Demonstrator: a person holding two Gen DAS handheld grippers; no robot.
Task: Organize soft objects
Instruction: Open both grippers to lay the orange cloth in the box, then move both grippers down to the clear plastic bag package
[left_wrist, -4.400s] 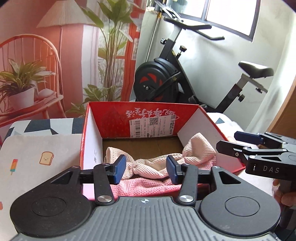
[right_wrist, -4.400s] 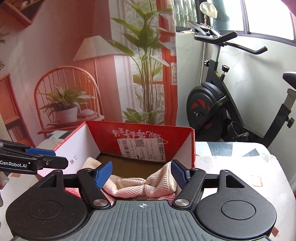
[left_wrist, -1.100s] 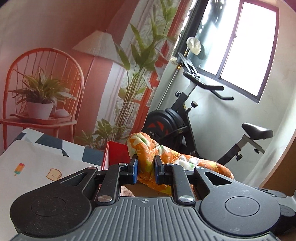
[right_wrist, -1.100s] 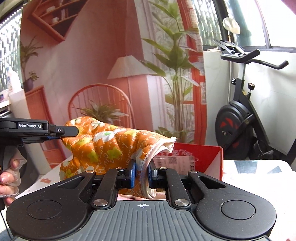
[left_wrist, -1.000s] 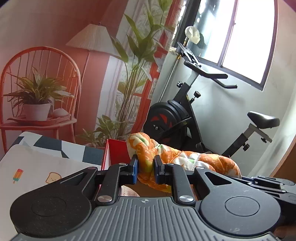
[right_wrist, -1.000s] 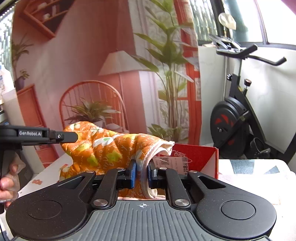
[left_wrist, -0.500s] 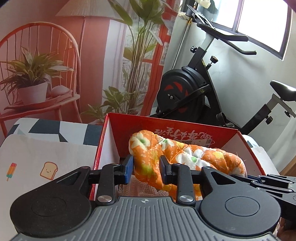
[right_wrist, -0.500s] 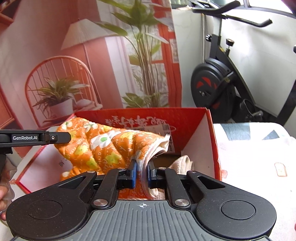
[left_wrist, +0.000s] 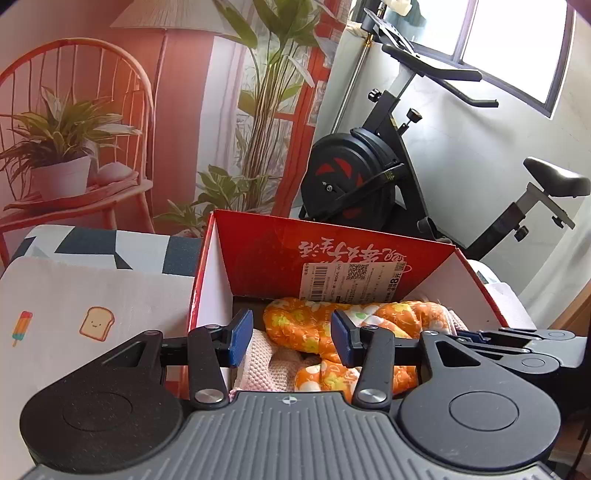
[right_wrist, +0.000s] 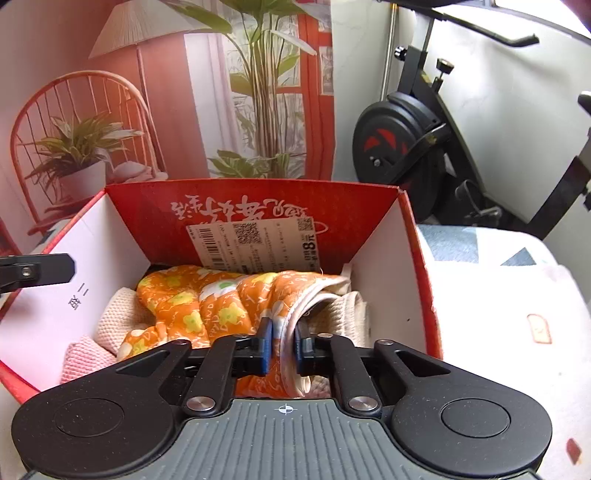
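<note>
Left gripper (left_wrist: 291, 341): jaws opening, blue pads standing clear of the cloth on both sides; nothing gripped, though the orange floral quilted cloth (left_wrist: 314, 328) lies beyond and partly between them. Right gripper (right_wrist: 282, 347): jaws narrowly apart and opening; the white-edged hem of the orange cloth (right_wrist: 207, 299) runs between the pads, and whether they press on it cannot be told for certain, though the hem fills the gap.

The orange cloth lies inside the red cardboard box (right_wrist: 251, 206), spread across most of its width, resting on a pink knitted cloth (left_wrist: 266, 363); pink knit shows at the near left corner (right_wrist: 86, 358) and cream knit under the hem on the right. A white barcode label (right_wrist: 255, 243) is stuck on the far inner wall of the box.

The box stands on a surface with a pale cover printed with toast and ice-lolly figures (left_wrist: 96, 321). An exercise bike (left_wrist: 354, 177) stands behind the box; a backdrop picture of chair and plants (left_wrist: 74, 140) hangs to the left.
</note>
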